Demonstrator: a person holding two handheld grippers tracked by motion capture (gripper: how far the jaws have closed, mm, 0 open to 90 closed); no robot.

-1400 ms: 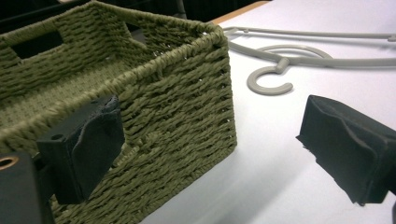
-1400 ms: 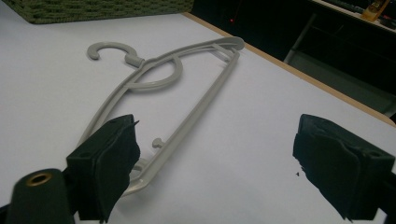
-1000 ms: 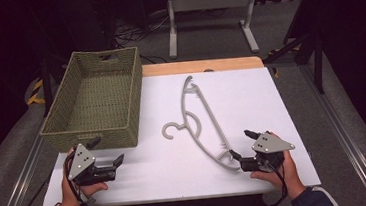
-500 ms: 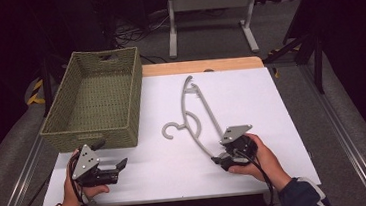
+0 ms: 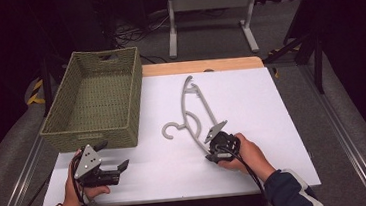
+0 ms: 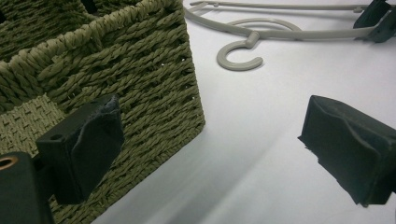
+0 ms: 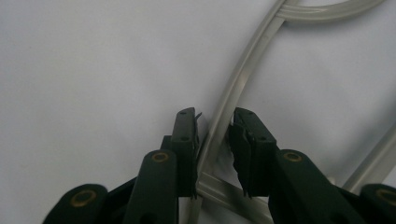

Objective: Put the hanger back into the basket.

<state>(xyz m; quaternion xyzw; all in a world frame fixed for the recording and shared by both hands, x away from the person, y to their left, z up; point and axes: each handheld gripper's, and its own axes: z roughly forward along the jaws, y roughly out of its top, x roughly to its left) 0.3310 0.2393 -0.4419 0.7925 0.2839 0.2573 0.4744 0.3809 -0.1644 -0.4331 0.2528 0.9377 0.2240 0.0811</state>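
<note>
A grey plastic hanger (image 5: 194, 109) lies on the white table (image 5: 256, 101), hook toward the left. My right gripper (image 5: 211, 155) is at its near end, and in the right gripper view the two jaws (image 7: 214, 126) close tightly on either side of the hanger's arm (image 7: 243, 79). My left gripper (image 5: 113, 155) rests at the table's near left corner, open and holding nothing. Its wide-apart pads (image 6: 210, 144) frame the basket's corner and bare table. The hanger's hook (image 6: 238, 58) and the right gripper (image 6: 376, 16) appear farther off in the left gripper view.
A green woven basket (image 5: 93, 136) stands at the table's left side, just beyond the left gripper, its wall (image 6: 140, 84) close to the left jaw. A metal stand (image 5: 208, 10) sits on the floor behind the table.
The right gripper moved left from the table's near right to the hanger's near end and closed around its arm. The left gripper barely shifted.
</note>
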